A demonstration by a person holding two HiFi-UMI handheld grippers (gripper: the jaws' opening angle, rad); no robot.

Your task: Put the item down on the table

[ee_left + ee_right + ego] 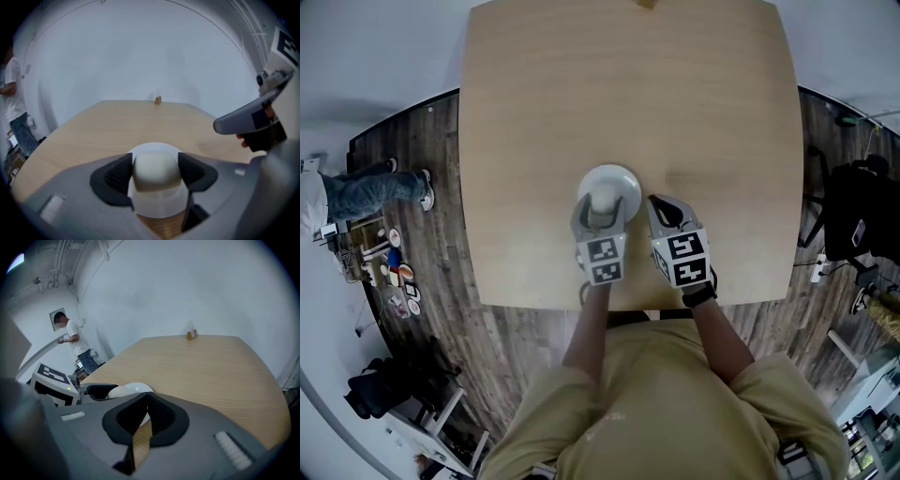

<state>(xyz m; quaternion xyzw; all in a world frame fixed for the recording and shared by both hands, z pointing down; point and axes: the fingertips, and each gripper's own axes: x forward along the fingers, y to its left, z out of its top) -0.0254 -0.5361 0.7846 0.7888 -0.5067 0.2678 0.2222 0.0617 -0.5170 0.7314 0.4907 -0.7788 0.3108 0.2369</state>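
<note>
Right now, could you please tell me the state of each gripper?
Left gripper: closed on the white round knobbed object.
Right gripper: closed, empty.

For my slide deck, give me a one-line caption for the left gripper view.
Left claw shut on a white, round-topped item, the wooden table stretching beyond.

Both bare forearms reach forward side by side. The left gripper (602,211) has its fingers (117,174) clamped on the rounded top of a white domed object (156,166). The right gripper (664,208), just beside it, holds nothing, its fingers pressed together.
</note>
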